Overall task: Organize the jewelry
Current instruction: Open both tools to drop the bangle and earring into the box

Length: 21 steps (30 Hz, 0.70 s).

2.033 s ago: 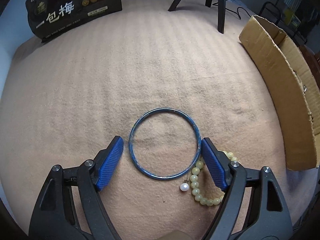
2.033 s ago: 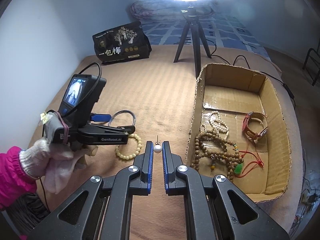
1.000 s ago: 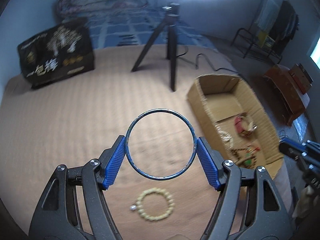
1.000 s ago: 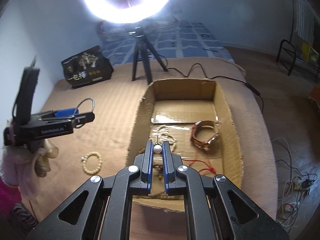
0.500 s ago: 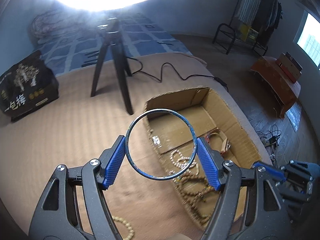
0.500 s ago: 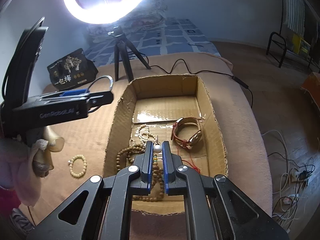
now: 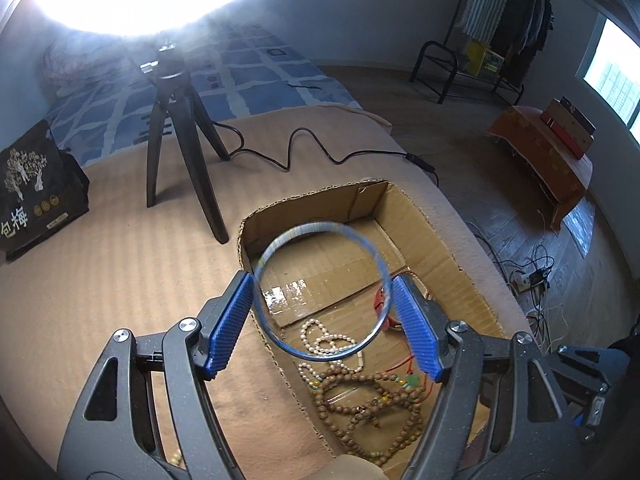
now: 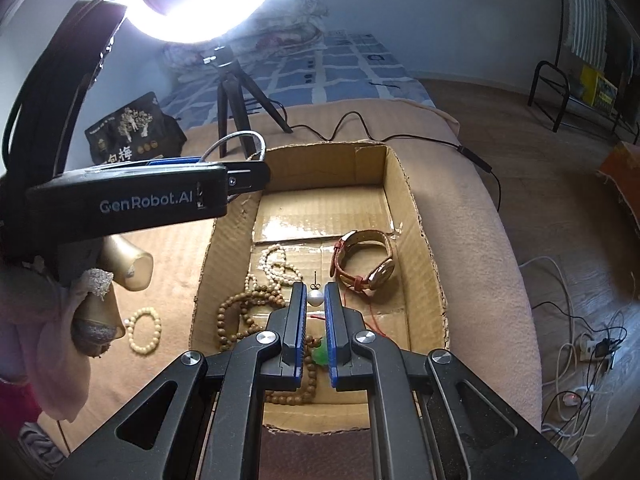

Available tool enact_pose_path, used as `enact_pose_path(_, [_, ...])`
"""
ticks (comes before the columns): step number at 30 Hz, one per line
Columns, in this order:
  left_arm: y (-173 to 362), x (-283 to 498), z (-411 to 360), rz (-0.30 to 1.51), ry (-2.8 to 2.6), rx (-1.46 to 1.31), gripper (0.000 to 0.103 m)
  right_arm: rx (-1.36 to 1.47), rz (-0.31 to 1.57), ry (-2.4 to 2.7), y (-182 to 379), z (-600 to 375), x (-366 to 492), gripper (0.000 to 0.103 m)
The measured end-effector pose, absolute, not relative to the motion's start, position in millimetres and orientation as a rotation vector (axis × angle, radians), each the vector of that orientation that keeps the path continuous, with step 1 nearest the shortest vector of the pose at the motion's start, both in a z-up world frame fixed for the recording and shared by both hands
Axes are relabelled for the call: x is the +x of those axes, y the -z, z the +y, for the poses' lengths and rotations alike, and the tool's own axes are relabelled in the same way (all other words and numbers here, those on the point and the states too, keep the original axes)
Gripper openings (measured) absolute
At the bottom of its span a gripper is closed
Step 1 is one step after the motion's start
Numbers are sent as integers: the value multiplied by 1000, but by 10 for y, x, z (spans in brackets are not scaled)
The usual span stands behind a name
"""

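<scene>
The left gripper [image 7: 322, 316] clamps a thin blue metal bangle [image 7: 280, 340] above the open brown cardboard box [image 8: 416, 232]. The right gripper [image 8: 315, 300] pinches a white pearl earring [image 8: 315, 298] over that box's wooden bead strands [image 8: 240, 304].

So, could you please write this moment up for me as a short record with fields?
left claw: shut on blue bangle, held above the near-left part of the cardboard box
right claw: shut on pearl earring, held over the box
box contents: wristwatch, wooden bead strands, pale bead strand, green pendant on red cord
outside box: yellow bead bracelet on the tan blanket, left of the box
background: ring light on tripod, black snack bag
</scene>
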<state>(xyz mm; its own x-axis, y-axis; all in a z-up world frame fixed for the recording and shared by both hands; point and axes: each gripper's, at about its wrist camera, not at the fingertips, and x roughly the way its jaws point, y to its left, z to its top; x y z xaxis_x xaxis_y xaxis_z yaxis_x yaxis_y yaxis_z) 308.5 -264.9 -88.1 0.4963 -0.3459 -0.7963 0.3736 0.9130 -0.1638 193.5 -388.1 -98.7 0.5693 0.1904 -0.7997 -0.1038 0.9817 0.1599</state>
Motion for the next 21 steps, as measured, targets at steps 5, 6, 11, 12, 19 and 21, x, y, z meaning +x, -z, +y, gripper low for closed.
enact_pose_path(5, [887, 3106, -2642, 971, 427, 25, 76, 91, 928, -156, 971, -3888, 1921, 57])
enact_pose_path(6, [884, 3101, -2634, 970, 427, 24, 76, 89, 926, -156, 961, -3888, 1920, 57])
enact_pose_path(11, [877, 3079, -2557, 968, 421, 24, 76, 91, 932, -158, 965, -3871, 1926, 57])
enact_pose_path(12, [868, 3072, -2539, 967, 422, 24, 76, 90, 931, -159, 962, -3862, 1922, 57])
enact_pose_path(19, [766, 2967, -2302, 937, 422, 29, 76, 84, 910, -173, 897, -3799, 1870, 57])
enact_pose_path(21, [730, 2921, -2188, 928, 418, 28, 76, 86, 903, -182, 880, -3779, 1856, 57])
